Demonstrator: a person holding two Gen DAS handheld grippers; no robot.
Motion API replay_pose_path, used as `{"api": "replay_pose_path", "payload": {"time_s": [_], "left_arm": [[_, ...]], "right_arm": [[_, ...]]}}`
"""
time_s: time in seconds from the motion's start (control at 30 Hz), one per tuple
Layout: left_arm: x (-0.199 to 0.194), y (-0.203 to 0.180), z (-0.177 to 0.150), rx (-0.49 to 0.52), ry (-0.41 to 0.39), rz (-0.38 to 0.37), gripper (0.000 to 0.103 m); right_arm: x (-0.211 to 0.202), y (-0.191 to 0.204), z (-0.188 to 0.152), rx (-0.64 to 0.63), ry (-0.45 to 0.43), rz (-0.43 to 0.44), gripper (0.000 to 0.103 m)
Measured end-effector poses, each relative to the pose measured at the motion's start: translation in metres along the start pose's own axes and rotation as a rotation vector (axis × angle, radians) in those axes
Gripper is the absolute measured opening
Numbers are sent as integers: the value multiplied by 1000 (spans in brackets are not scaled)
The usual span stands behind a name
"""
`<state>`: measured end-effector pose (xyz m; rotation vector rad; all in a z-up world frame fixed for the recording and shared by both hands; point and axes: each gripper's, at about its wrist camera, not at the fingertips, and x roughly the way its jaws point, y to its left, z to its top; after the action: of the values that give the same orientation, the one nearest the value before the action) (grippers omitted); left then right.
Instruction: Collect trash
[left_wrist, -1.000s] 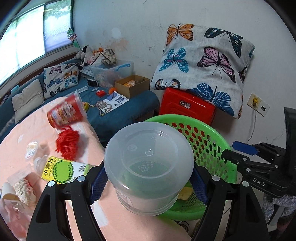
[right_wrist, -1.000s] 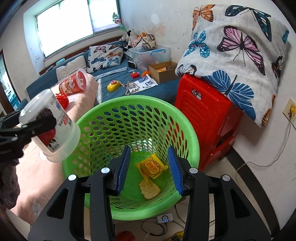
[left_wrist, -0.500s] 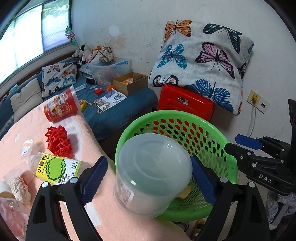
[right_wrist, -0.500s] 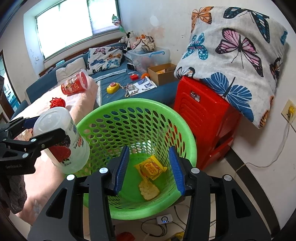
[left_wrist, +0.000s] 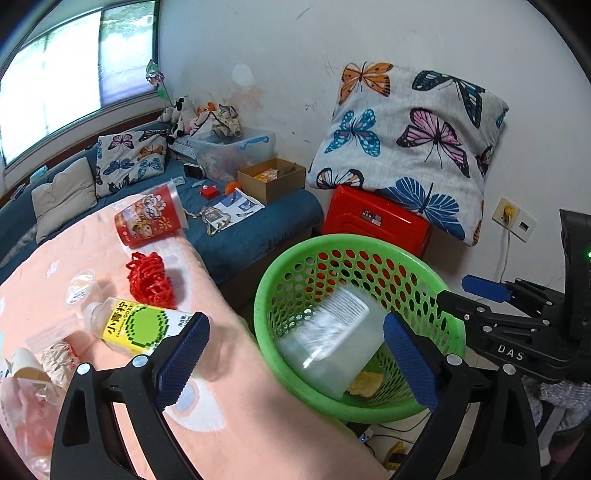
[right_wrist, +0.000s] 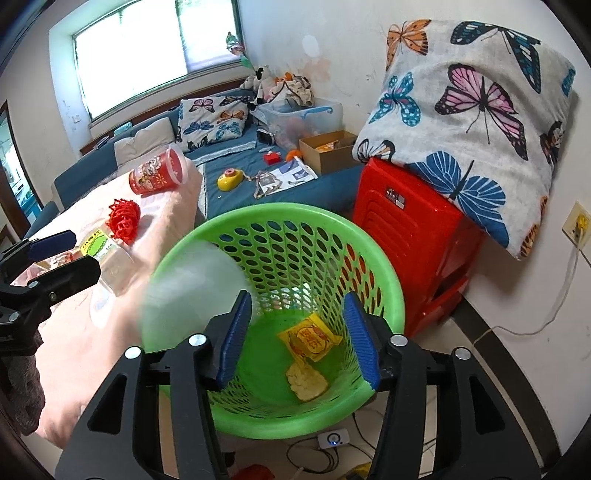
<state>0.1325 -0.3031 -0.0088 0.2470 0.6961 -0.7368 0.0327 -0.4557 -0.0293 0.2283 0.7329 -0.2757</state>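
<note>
A clear plastic tub is blurred and falling inside the green basket; it also shows in the right wrist view at the basket's left rim. My left gripper is open and empty above the table edge. My right gripper is open and empty over the basket, above a yellow snack wrapper and a cracker. On the pink table lie a green-labelled bottle, a red net and a red cup.
A red stool with a butterfly pillow stands right behind the basket. A blue sofa with a cardboard box lies beyond the table. More wrappers lie at the table's left. Cables lie on the floor.
My left gripper opened and let go of the clear tub, which dropped into the green basket. The right gripper stayed open over the basket.
</note>
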Motion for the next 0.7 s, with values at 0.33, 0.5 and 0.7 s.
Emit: {"api": "replay_pose_path", "payload": {"time_s": [0.33, 0.5, 0.7], "left_arm": [[-28, 6, -4, -11, -40, 25, 93], [-42, 11, -7, -19, -53, 53, 93], [-57, 24, -15, -52, -63, 105, 93]], "right_arm": [[-7, 13, 2, -15, -16, 16, 64], [-14, 25, 2, -30, -32, 37, 69], [-23, 43, 0, -60, -43, 69, 76]]}}
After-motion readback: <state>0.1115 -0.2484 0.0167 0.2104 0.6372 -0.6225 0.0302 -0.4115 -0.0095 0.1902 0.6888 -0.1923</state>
